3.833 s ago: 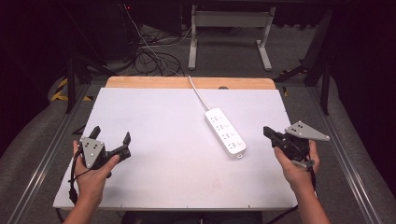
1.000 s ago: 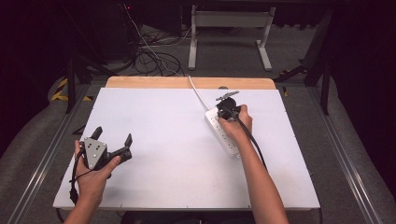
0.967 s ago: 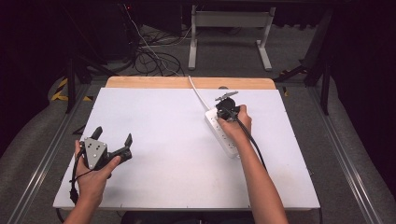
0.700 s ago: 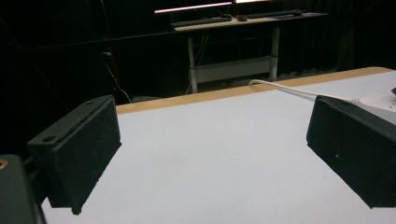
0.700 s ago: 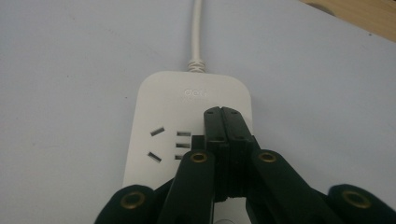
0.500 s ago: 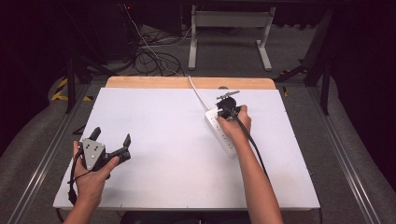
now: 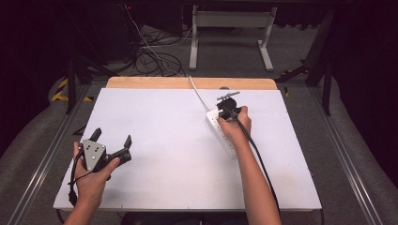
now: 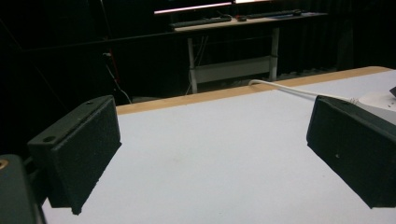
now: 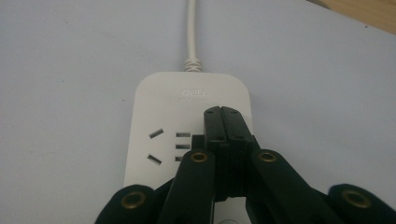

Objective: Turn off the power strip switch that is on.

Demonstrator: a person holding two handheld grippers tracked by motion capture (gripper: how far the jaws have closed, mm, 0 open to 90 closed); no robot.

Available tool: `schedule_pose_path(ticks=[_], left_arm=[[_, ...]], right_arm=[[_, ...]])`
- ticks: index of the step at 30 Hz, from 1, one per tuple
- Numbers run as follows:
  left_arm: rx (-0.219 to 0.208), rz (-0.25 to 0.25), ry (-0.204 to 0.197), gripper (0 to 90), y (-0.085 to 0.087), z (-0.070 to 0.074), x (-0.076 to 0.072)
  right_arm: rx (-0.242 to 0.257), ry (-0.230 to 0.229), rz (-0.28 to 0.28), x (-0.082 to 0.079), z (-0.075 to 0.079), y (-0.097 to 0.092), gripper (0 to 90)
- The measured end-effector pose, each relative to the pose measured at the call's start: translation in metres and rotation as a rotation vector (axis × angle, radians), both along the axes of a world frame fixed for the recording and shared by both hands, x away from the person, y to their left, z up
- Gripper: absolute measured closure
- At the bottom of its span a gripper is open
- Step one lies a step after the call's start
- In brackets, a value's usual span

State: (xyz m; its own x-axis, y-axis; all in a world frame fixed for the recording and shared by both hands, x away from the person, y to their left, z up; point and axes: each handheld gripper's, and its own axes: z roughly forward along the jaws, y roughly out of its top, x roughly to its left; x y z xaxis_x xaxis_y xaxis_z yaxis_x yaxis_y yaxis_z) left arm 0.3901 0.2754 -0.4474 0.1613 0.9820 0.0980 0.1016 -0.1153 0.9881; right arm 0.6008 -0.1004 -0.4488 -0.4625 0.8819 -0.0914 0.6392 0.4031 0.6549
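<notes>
At about eight o'clock on the white surface (image 7: 178,178), the left gripper (image 7: 112,151) idles, fingers spread wide and empty. Farther off, near one o'clock, the right gripper (image 9: 222,122), fingers pressed together, bears on the power strip (image 9: 159,112), probably prodding its switch.

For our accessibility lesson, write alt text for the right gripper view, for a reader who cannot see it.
The right tool, its black jaws shut together, rests its tip on the cable end of a white power strip lying on a white table. The strip's white cable runs off the top edge.
</notes>
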Motion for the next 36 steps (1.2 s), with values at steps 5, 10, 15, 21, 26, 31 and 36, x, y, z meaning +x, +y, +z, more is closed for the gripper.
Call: schedule_pose_path(ticks=[5,10,15,21,26,31,36], left_arm=[[0.0,-0.001,0.002,3.3,0.0001,-0.0001,0.0001],[0.0,0.0,0.0,3.3,-0.0001,-0.0004,0.0007],[-0.003,-0.003,0.0,3.3,-0.0007,-0.0005,0.0013],[-0.003,-0.003,-0.001,3.3,-0.0007,-0.0005,0.0015],[-0.004,-0.003,-0.001,3.3,-0.0007,-0.0006,0.0019],[0.001,-0.006,0.004,3.3,-0.0012,-0.001,0.003],[-0.001,-0.006,0.004,3.3,-0.0012,-0.0009,0.0025]], right_arm=[[0.003,0.003,0.003,0.0005,0.0002,-0.0005,90.0],[0.015,0.012,0.006,0.0012,0.0007,-0.0022,90.0],[0.016,0.011,0.002,0.0008,0.0005,-0.002,90.0],[0.017,0.011,0.001,0.0005,0.0007,-0.0019,90.0],[-0.003,0.002,0.01,0.0,0.0008,-0.0004,90.0],[0.003,0.01,0.02,0.0012,0.0015,-0.0016,90.0],[0.019,0.003,0.026,-0.0001,0.0034,-0.0013,90.0]])
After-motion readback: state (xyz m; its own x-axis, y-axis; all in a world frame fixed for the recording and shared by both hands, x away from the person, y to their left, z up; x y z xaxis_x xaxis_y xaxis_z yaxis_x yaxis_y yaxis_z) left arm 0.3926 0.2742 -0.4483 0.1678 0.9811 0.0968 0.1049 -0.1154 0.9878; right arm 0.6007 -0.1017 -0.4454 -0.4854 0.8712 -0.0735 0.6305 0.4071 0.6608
